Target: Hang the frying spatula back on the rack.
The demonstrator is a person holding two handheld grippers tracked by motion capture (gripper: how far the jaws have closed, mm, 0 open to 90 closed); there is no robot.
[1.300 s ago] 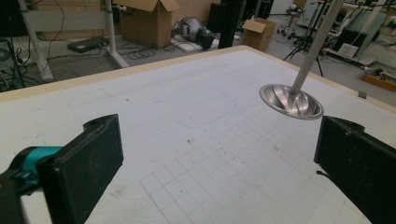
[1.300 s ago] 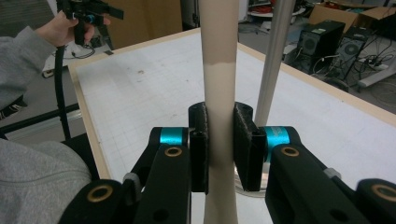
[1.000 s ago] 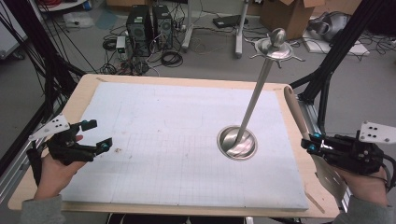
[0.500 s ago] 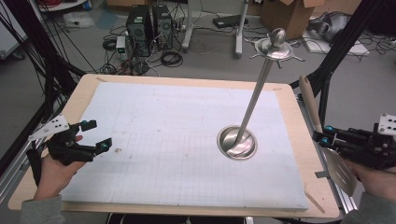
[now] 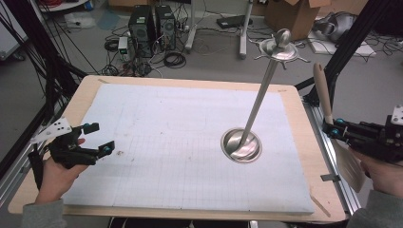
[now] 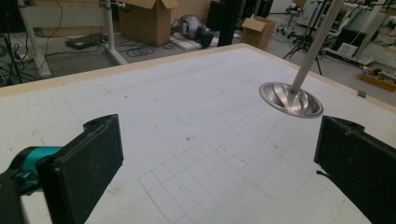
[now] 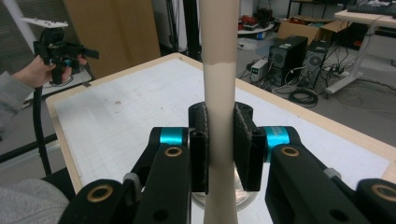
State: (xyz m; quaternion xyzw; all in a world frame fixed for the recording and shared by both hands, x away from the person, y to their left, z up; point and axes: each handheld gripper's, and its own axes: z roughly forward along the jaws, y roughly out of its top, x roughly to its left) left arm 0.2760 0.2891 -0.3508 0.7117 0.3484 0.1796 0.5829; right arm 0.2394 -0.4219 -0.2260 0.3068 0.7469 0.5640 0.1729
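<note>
Right gripper view: a wooden spatula (image 7: 218,93) is clamped by its handle between the jaws of the right gripper (image 7: 219,144), the handle rising above them and the blade hanging below, as seen in the high view (image 5: 349,166). It is judged light, stiff and smooth, so a firm hold near the handle's middle, as now, should suit. Beyond the jaws a steel stand (image 5: 259,107) rises from the bench (image 5: 142,80). The left gripper (image 5: 97,140) is held apart, jaws spread on nothing.
</note>
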